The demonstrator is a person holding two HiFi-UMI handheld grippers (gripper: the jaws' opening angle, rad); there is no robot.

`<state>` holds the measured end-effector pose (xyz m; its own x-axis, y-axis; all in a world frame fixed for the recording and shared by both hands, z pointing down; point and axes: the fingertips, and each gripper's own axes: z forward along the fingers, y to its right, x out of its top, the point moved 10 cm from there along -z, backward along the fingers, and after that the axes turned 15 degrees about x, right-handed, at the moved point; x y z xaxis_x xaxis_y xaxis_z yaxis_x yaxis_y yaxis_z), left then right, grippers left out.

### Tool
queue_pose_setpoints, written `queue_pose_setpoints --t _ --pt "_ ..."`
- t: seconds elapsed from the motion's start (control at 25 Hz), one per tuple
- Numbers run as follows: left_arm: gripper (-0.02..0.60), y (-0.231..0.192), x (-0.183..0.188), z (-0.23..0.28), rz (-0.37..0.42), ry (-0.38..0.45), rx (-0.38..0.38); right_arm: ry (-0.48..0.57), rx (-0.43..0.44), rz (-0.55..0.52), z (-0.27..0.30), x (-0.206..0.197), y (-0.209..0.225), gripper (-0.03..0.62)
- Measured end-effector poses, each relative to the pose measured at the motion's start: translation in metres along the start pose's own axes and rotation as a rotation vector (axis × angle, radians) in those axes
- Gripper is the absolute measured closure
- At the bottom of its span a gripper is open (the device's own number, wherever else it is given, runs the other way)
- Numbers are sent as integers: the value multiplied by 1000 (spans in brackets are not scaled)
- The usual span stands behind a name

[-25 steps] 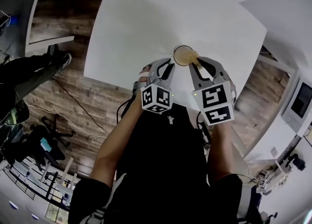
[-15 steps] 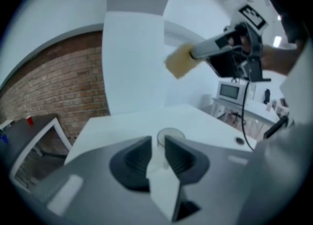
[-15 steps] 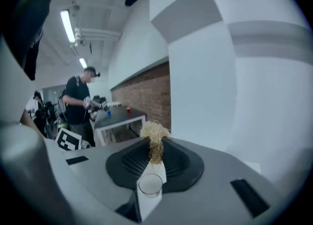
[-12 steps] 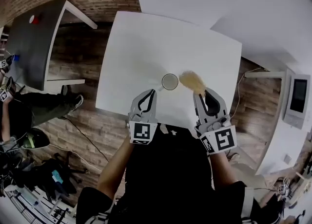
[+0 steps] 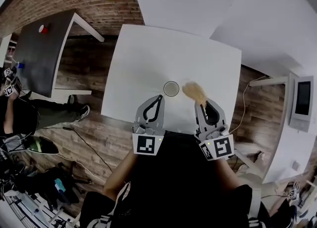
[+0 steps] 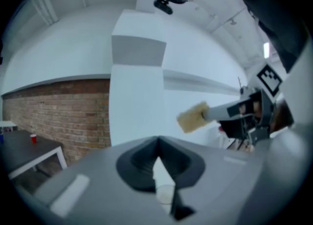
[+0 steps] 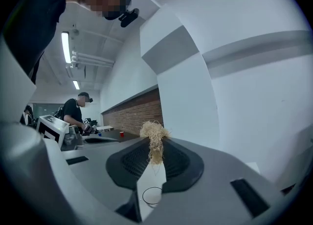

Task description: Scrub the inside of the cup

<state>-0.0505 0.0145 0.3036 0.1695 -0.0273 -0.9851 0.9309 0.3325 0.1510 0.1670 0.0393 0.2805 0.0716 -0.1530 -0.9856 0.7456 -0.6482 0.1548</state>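
Note:
A clear cup stands upright on the white table, free of both grippers. My left gripper hangs above the table's near edge, to the cup's near left; its jaws have just been closing and are shut with nothing between them. My right gripper is shut on a tan fibre scrubber, which sticks out to the right of the cup, above the table. In the left gripper view the cup shows below the shut jaws and the scrubber to the right. In the right gripper view the scrubber rises between the jaws, above the cup.
A dark table with a small red cup stands at the left, with a seated person nearby. A wooden floor surrounds the white table. A monitor hangs at the right. My own body is just behind the near edge.
Both grippers have risen and drawn back from the cup. The scrubber has come out of the cup. The left jaws, open beside the cup before, have shut.

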Motion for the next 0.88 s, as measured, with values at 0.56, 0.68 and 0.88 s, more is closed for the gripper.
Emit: queue_pose_setpoints --t 0.56,0.68,0.88 --pt "577 1 7 10 13 21 7 -32 36 10 9 3 3 542" --pt "577 4 8 8 19 23 -1 -34 37 8 7 3 2 542" --pt "577 15 10 8 77 25 -11 -46 36 5 1 -1 7 542"
